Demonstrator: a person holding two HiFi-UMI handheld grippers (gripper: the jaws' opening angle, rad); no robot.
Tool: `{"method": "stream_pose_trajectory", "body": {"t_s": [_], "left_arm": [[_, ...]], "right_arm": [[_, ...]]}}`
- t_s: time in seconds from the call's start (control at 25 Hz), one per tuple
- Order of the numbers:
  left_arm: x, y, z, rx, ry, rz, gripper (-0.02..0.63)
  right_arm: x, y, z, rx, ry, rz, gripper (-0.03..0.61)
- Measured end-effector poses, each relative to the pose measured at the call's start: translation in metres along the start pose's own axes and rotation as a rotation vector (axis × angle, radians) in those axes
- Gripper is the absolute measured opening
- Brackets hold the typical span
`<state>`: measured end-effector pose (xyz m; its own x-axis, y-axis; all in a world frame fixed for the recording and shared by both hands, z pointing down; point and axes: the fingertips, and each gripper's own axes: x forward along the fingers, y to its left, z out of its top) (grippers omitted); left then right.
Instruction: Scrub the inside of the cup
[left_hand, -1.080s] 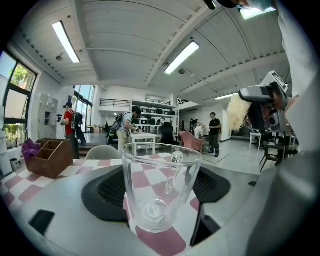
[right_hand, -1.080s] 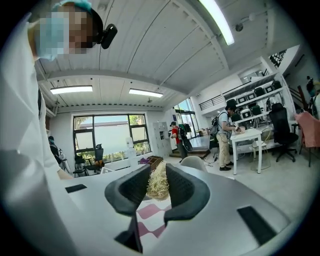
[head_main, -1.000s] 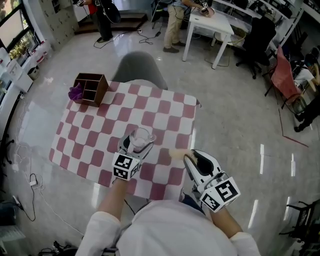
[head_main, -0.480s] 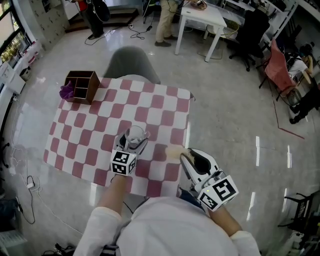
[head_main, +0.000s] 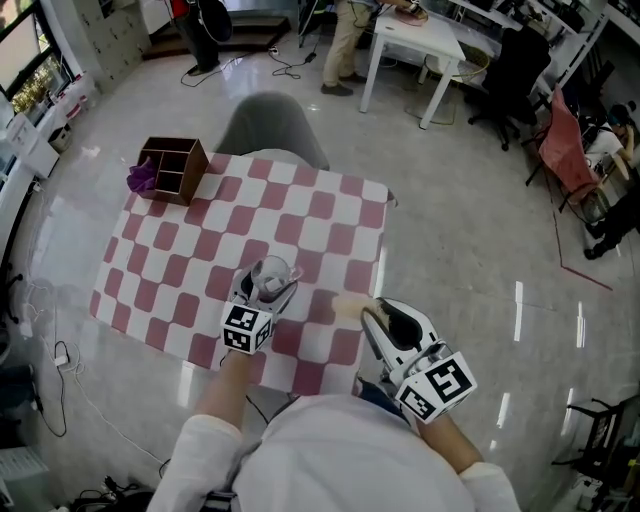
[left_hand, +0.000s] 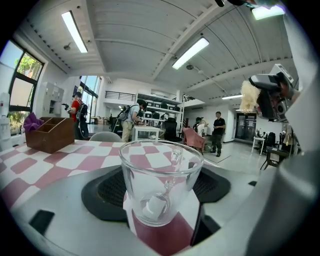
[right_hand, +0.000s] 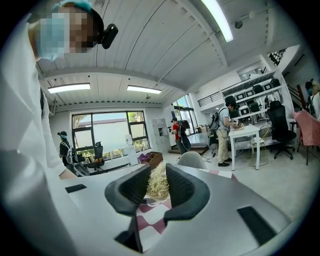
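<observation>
At the near edge of the checked tablecloth (head_main: 170, 270), about six o'clock from the middle, the left gripper (head_main: 262, 292) has its jaws closed on the sides of a clear glass cup (head_main: 272, 275). The cup stands upright with its mouth open to the ceiling, which I take to be the point of the hold: it is braced from both sides so it won't spin or tip once something is pushed into it. I can't tell whether its base rests on the cloth or hangs just above it.

At three o'clock from the cup, near it but not touching, the right gripper (head_main: 372, 313) pinches a pale, stringy scrubber (head_main: 347, 304). The tuft sticks out past the jaw tips, leaving enough free fibre to go down inside the glass. By my reckoning the scrubbing has not begun; the tuft needs to come across and drop into the mouth.

Away at ten o'clock, a wooden organiser box (head_main: 172, 168) with a purple cloth (head_main: 142, 178) sits well clear.
</observation>
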<state>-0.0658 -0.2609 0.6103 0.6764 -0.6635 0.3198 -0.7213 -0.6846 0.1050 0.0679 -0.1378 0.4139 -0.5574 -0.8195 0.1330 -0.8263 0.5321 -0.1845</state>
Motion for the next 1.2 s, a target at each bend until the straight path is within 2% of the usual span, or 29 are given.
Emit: {"method": "stream_pose_trajectory", "body": {"t_s": [0.2, 0.48, 1.2], "left_arm": [[-0.001, -0.001, -0.001, 0.003, 0.024, -0.007, 0.370], [-0.002, 0.000, -0.008, 0.051, 0.115, 0.000, 0.370], [-0.045, 0.000, 0.008, 0.036, 0.103, 0.076, 0.370]], "right_arm": [[0.003, 0.003, 0.001, 0.004, -0.002, 0.022, 0.109], [0.005, 0.004, 0.003, 0.007, -0.008, 0.041, 0.109], [0.021, 0.013, 0.006, -0.013, -0.013, 0.116, 0.109]]}}
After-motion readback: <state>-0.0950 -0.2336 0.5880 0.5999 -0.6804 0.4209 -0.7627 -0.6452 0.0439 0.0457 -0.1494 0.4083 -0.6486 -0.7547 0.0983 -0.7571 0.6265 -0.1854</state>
